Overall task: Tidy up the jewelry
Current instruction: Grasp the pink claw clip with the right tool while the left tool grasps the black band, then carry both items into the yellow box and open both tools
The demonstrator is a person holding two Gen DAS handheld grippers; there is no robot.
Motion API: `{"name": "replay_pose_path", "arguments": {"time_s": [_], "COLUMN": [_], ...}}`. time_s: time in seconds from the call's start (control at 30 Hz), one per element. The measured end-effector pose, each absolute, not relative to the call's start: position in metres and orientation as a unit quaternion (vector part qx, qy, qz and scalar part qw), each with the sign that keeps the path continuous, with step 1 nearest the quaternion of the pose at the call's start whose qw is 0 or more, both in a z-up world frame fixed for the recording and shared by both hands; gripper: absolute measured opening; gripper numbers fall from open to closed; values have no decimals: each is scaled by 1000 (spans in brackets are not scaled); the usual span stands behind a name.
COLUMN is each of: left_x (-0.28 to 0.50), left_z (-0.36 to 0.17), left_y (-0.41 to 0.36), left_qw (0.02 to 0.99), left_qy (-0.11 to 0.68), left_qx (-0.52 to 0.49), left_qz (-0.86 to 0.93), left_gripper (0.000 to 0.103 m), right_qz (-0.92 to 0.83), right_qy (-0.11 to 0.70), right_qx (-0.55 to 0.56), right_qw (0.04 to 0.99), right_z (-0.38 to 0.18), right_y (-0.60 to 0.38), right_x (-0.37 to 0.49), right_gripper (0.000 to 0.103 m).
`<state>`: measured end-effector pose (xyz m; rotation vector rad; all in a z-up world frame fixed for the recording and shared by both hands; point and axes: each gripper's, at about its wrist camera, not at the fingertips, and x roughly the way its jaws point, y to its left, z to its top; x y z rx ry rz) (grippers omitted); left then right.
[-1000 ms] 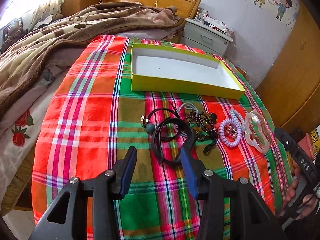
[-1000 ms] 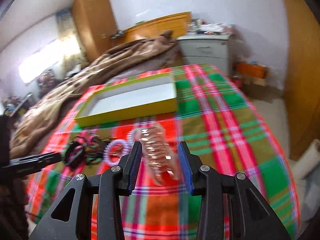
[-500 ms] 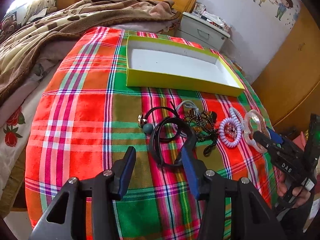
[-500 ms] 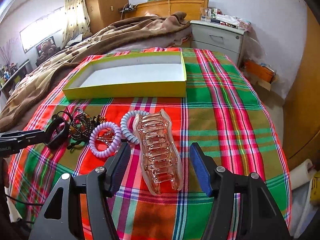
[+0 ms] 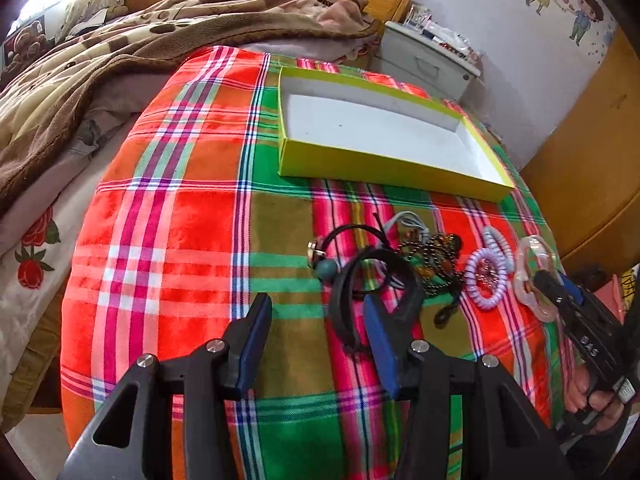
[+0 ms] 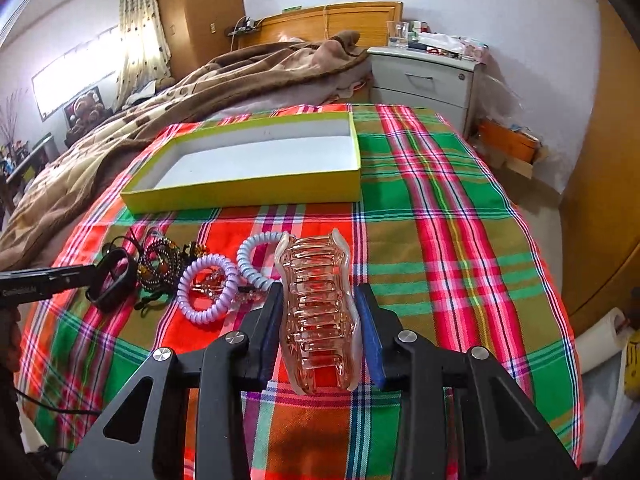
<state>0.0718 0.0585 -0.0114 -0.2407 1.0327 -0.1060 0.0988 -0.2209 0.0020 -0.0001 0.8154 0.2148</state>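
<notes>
The left wrist camera sits low behind the left tool (image 5: 316,332), looking along its fingers over the plaid tabletop (image 5: 192,240) toward the yellow box (image 5: 384,168) and the wall beyond. The right wrist camera rides just behind the right tool (image 6: 318,318), close above the clear hair claw (image 6: 318,312), facing the bed (image 6: 200,84). Both views take in the box (image 6: 248,192), the purple coil tie (image 6: 206,294) (image 5: 486,284) and each other's tool.

Glossy clear plastic hair claw (image 6: 318,316), woven plaid cloth (image 6: 432,240)
</notes>
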Motion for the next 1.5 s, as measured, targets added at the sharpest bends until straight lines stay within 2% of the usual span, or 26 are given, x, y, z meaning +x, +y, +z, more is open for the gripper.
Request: {"name": "replay_pose_path", "arguments": {"time_s": [0.3, 0.47, 0.63, 0.73, 1.5], "left_x": [81, 82, 85, 86, 103], "left_z": [-16, -16, -16, -17, 33], "left_y": [38, 37, 40, 39, 66], "left_qw": [859, 860, 857, 855, 880], "left_qy": [506, 506, 508, 510, 457], "left_qx": [-63, -55, -73, -77, -113], "left_qz": [-55, -43, -52, -58, -64], "left_gripper": [49, 40, 18, 14, 14], "right_qz": [93, 90, 90, 91, 99], "right_qy": [383, 376, 374, 373, 347], "right_qx": [27, 37, 40, 41, 36], "right_qw": [919, 921, 922, 922, 932], "right_z": [12, 16, 18, 19, 51], "right_y": [-232, -235, -235, -236, -223], "right_x": [99, 101, 104, 106, 126], "right_gripper": [37, 37, 37, 37, 37]}}
